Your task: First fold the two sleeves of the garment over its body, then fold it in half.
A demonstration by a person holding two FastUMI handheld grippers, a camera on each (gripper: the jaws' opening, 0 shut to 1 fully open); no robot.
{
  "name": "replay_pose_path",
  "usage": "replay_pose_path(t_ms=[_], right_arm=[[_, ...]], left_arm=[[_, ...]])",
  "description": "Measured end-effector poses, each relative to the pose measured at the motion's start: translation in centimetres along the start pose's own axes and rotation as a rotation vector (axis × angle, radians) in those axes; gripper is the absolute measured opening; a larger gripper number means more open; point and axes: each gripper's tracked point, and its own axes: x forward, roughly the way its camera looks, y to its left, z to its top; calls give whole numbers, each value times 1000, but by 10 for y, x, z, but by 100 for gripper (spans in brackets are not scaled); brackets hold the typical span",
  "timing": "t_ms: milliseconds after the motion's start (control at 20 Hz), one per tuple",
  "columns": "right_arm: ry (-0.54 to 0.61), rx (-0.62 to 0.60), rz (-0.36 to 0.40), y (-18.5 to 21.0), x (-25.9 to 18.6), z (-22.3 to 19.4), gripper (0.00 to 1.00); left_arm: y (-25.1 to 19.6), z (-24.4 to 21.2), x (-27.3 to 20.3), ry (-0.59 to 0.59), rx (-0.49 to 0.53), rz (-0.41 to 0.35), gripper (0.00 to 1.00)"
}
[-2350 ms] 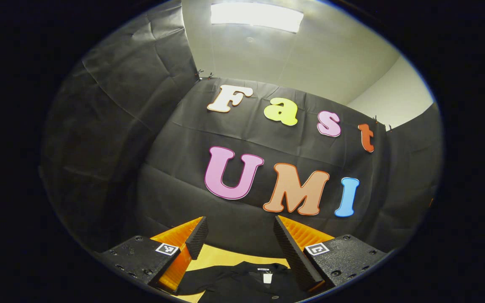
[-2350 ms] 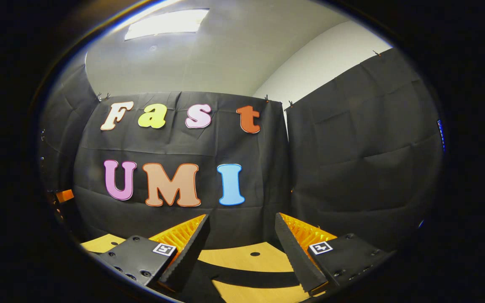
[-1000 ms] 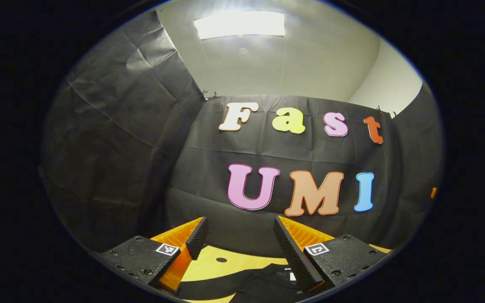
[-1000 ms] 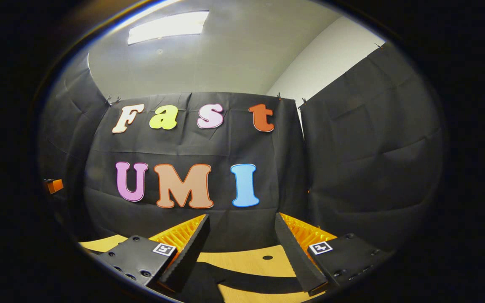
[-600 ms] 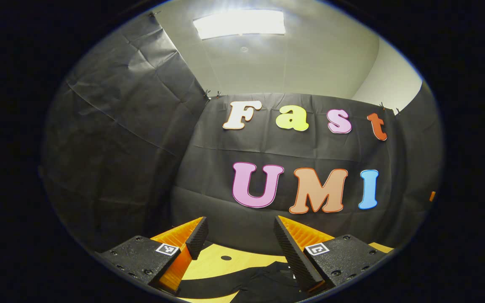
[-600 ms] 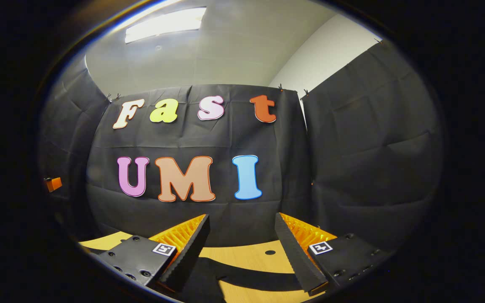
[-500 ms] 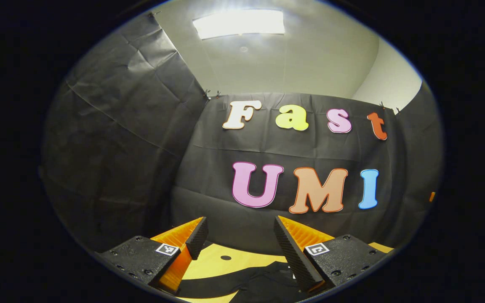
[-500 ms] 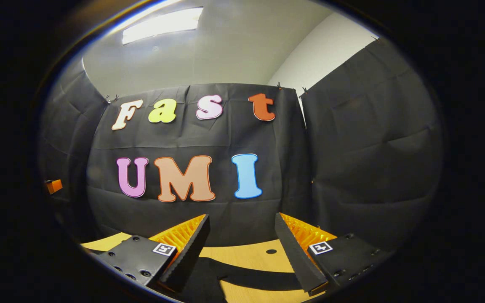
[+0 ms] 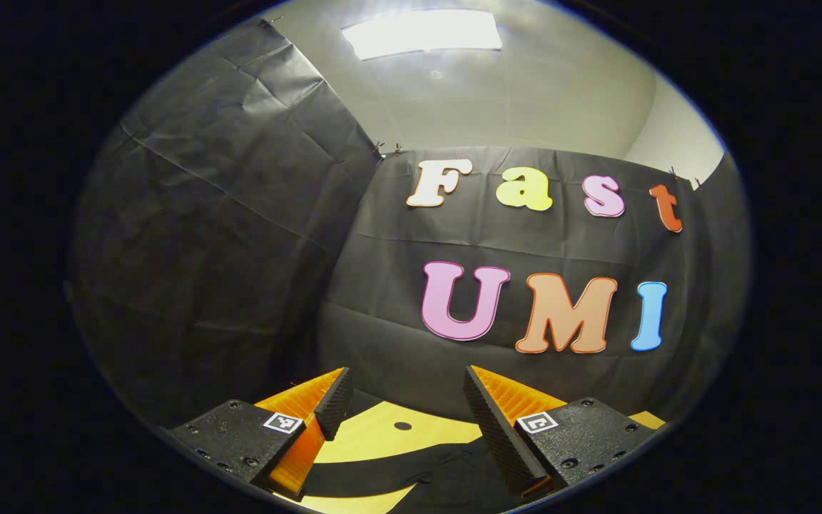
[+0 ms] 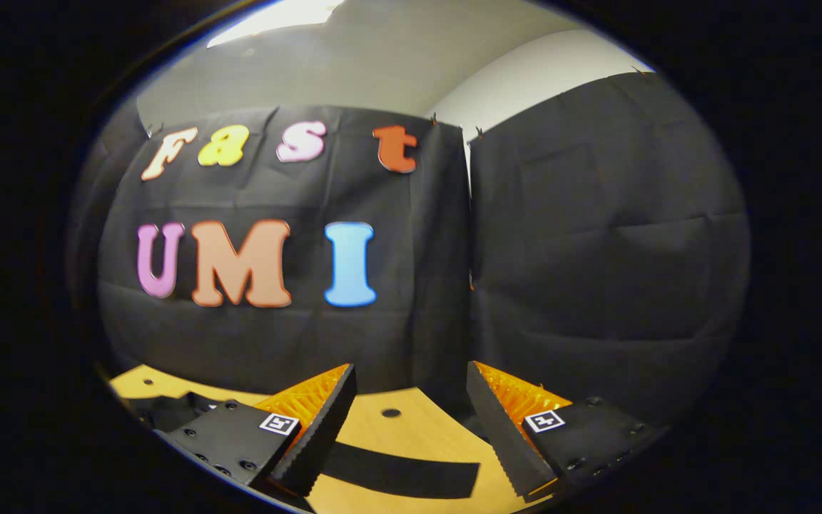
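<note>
The black garment (image 9: pixel 439 475) lies flat on the wooden table (image 9: pixel 372 439) at the bottom of the left gripper view, just below and ahead of my left gripper (image 9: pixel 405 385). That gripper is open with nothing between its fingers. In the right gripper view a flat black band of the garment (image 10: pixel 404 480), which looks like a sleeve with a straight end, lies on the table (image 10: pixel 411 435) under my right gripper (image 10: pixel 411 382). This gripper is open too and holds nothing. More black cloth (image 10: pixel 168 410) shows at the left behind its left finger.
The booth's black cloth wall (image 9: pixel 240 235) rises close behind the table on the far and left sides, and on the right side (image 10: pixel 596 250) too. A small round hole (image 9: pixel 402 426) marks the tabletop; one (image 10: pixel 390 412) shows in the right gripper view too.
The left gripper has turned left, so the wall shifts right in its view. The right gripper has tipped down and turned right, and more table and sleeve show. Both stay open.
</note>
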Motion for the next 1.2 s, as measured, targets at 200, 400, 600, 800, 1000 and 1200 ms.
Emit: replay_pose_path(t_ms=[200, 400, 600, 800, 1000, 1200], right_arm=[[270, -61, 48, 0, 64, -107, 99], [562, -22, 75, -8, 99, -205, 100], [726, 16, 55, -9, 111, -235, 99], [775, -81, 59, -6, 110, -239, 99], [736, -22, 66, -4, 111, -245, 98], [701, -32, 93, 3, 114, -237, 91]], left_arm=[[19, -3, -11, 13, 15, 71, 92], [29, 1, -17, 28, 64, 136, 92], [30, 0, -23, 45, 96, 156, 92], [6, -4, -34, 44, 34, 105, 92], [-3, -9, -40, 44, 34, 99, 92], [-12, -21, -44, 73, -8, 93, 92]])
